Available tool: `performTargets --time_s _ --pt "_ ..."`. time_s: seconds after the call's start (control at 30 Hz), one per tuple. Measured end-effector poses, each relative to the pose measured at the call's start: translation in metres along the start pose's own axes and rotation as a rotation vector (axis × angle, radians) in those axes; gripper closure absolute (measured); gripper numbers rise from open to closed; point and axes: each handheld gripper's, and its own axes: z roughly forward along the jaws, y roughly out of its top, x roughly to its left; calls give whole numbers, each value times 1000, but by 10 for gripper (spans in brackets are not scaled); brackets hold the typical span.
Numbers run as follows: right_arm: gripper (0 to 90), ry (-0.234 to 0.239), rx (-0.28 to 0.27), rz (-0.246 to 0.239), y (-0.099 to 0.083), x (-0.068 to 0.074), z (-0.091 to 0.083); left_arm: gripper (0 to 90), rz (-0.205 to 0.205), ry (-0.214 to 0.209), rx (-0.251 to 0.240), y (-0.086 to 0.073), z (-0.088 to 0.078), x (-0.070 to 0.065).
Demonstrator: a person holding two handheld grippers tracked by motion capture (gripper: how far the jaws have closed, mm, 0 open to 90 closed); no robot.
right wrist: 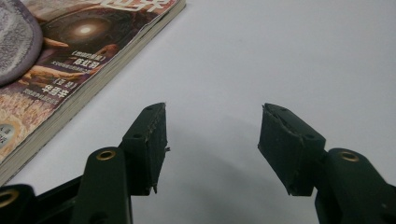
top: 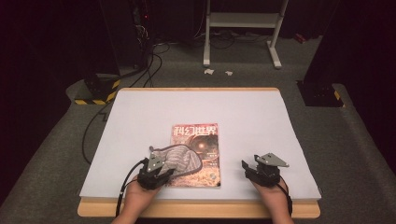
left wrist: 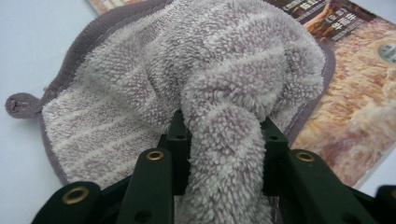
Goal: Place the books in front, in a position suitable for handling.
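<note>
- Right now a grey-and-white striped towel is lying bunched on the lower left part of a magazine, which is resting flat near the middle of the table, closer to its front edge.
- Beyond the far edge of the table, a white metal stand is standing on the carpet, and cables are trailing on the floor past the far left corner.
- Two small scraps of paper are lying on the carpet just past the far edge.
- Large white characters are running across the red top band of the magazine cover; in the right gripper view smaller lines of print are showing on the cover too, but I cannot read them reliably.
- The left gripper is clamping a thick fold of the towel between its jaws, with the pile pressing against both pads, near the front edge of the table.
- The right gripper is sitting over bare table to the right of the magazine, close to the front right corner, its jaws standing moderately apart with nothing between them and touching nothing.
</note>
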Motion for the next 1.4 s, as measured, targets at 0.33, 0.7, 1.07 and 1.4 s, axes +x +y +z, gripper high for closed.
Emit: performTargets --time_s 0.33,0.7,1.07,1.4 --pt "416 -6 -4 -2 1 0 -2 655 61 -53 16 12 12 -28" --pt "416 -6 -14 3 1 -5 -4 654 148 -181 20 49 53 -91" --pt "416 -1 -10 1 0 -2 -3 653 161 -161 7 44 50 -86" --pt "417 -4 -7 -4 0 0 -2 654 47 -60 -13 7 11 -23"
